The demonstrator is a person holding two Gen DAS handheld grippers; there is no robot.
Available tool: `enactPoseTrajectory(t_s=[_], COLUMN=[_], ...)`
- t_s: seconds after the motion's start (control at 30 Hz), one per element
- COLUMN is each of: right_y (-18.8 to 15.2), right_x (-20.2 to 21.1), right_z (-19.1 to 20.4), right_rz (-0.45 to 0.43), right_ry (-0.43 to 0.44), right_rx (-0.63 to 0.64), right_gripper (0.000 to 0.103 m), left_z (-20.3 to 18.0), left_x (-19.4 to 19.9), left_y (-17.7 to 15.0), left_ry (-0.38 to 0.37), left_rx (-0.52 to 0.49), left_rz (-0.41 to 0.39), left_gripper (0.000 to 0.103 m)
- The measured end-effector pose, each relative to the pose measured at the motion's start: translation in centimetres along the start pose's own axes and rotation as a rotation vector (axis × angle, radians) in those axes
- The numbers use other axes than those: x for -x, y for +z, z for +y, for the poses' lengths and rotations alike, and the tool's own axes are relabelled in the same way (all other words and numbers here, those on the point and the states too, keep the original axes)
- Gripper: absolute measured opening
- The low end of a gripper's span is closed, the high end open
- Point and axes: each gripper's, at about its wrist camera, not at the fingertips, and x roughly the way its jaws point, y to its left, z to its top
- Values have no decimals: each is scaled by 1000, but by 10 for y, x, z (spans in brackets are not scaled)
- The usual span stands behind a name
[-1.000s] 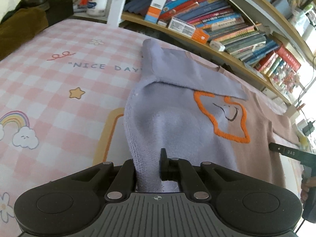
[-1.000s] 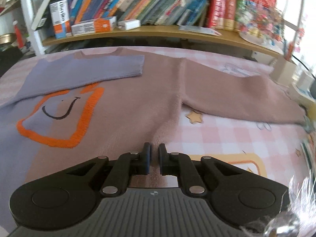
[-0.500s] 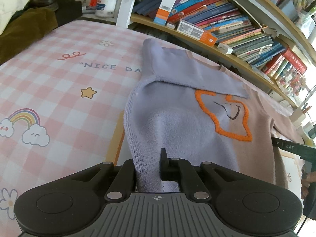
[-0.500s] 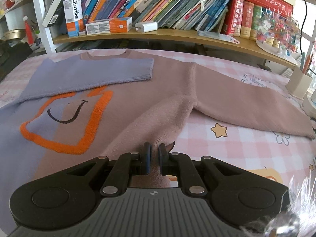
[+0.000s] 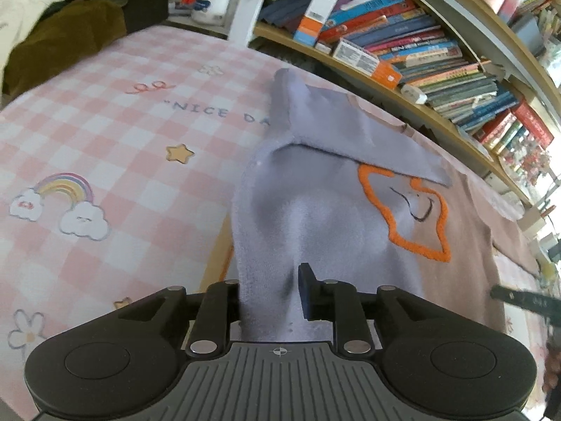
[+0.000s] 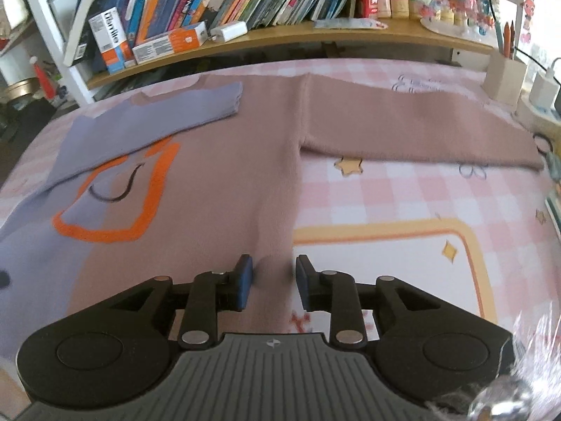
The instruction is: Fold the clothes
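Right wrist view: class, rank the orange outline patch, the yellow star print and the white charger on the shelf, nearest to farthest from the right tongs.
1. Orange outline patch, left, on the sweater.
2. Yellow star print, right, on the cloth.
3. White charger, far back on the shelf.

left gripper (image 5: 270, 289) jaws just opened, right gripper (image 6: 270, 282) likewise

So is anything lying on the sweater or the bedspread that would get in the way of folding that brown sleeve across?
Nothing visible does. The brown sleeve lies flat on the checked bedspread, and the sweater front is bare apart from the purple sleeve already folded over it. The right gripper has just been opening, with the hem between its parted pads.
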Motion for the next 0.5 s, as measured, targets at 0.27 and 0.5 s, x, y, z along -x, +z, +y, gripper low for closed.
enactPoseTrajectory(t_s=[0.27,0.5], right_y=[-24,-29], right_x=[15,25], right_z=[8,15], right_rz=[0,-12], right_ry=[-19,-2], right_rx=[107,137], right_gripper=[25,25], left_z=[-9,-85], left_x=[40,12], left_y=[19,49], left_ry=[221,92], left_rx=[-127,-372], left_rz=[-159,-167], left_gripper=[28,28])
